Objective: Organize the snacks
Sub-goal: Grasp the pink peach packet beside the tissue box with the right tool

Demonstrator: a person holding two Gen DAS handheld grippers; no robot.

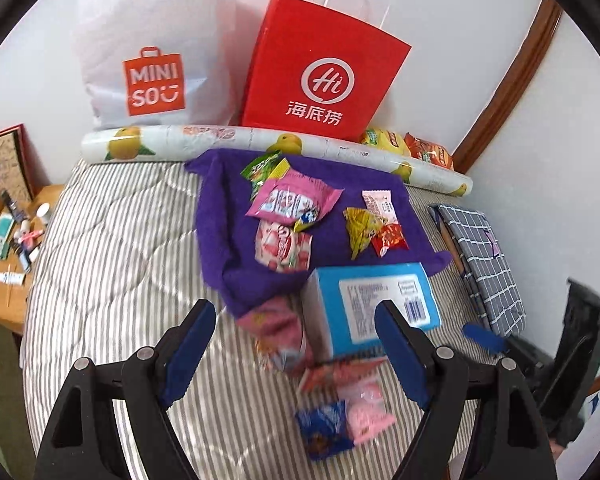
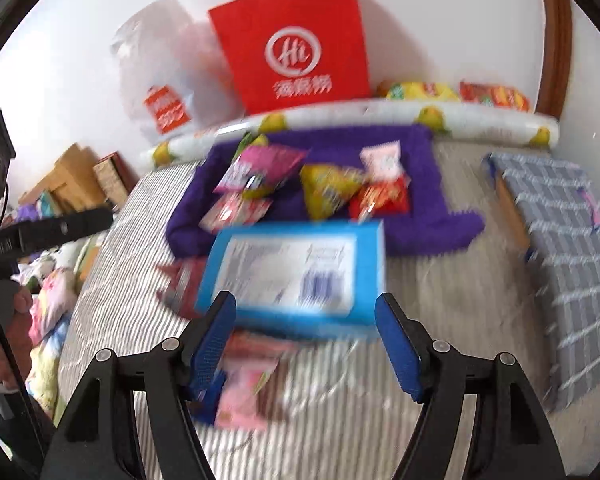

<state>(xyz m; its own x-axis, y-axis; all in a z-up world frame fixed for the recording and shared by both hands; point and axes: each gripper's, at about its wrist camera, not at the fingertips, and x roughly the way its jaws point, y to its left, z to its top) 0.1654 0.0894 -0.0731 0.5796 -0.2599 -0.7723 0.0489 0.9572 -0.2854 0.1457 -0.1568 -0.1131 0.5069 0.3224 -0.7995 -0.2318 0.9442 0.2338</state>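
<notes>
Striped grey-and-white quilt [image 1: 112, 240] under a scatter of snack packets, bags propped against the white wall

White plastic bag [image 1: 156, 48] reads "MINISO"; red paper bag [image 1: 324, 68] shows "Hi" above 海底捞. Pink, yellow and red snack packets [image 1: 292, 204] lie on a purple fleece cloth [image 1: 216, 216], more lie on the quilt beside a light-blue barcoded carton [image 1: 374, 300]. Left gripper [image 1: 296, 352] and right gripper [image 2: 306, 340] both hover spread apart, holding nothing, near the carton
</notes>
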